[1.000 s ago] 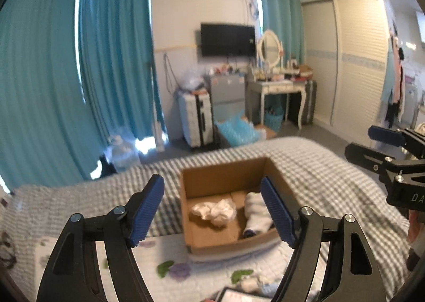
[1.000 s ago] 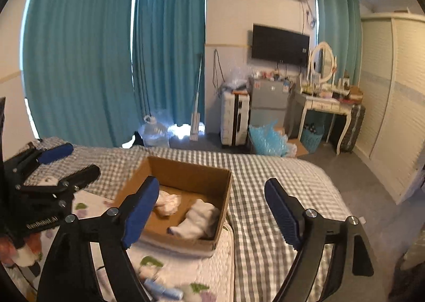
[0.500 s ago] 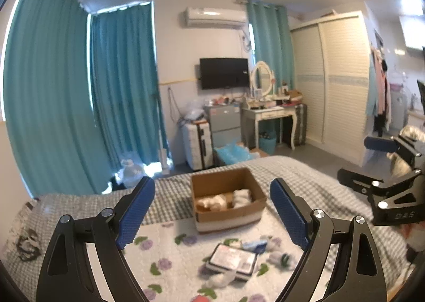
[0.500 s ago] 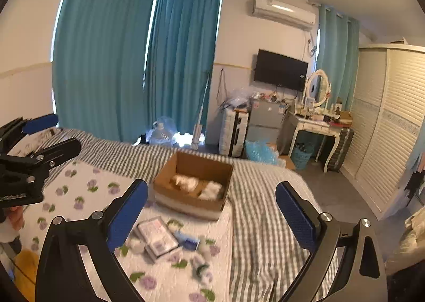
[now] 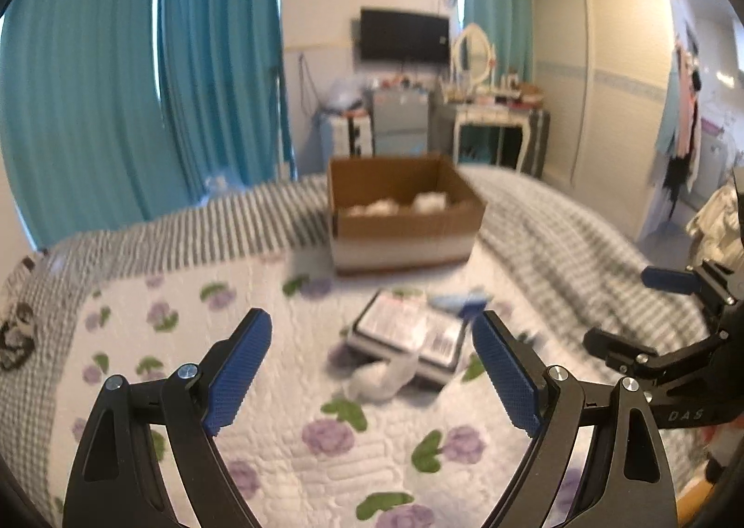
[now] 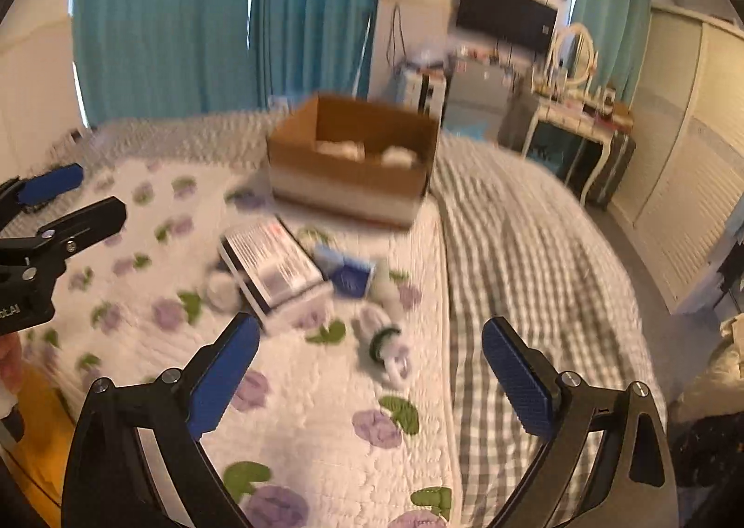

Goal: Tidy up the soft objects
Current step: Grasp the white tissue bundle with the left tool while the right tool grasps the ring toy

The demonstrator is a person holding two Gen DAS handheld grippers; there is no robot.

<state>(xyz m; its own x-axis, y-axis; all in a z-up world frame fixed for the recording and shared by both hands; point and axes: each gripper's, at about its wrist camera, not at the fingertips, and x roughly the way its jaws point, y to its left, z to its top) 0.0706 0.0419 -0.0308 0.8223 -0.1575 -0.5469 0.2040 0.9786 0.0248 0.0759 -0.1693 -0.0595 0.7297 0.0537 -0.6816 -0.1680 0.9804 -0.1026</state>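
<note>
A: Where are the soft things?
B: A white sock [image 5: 383, 377] lies on the flowered quilt [image 5: 288, 449], touching the near edge of a flat white box [image 5: 409, 337]; it is too blurred to tell its long axis. A rolled sock with a dark cuff [image 6: 386, 342] lies right of that box.
A: And the carton?
B: The cardboard box [image 5: 404, 221] sits farther off than a second ago, holding two white bundles [image 5: 430, 201].
A: The tongs?
B: The left gripper [image 5: 372, 374] is spread wide and empty. The right gripper [image 6: 369, 381] is closing slightly, nothing between its blue pads
</note>
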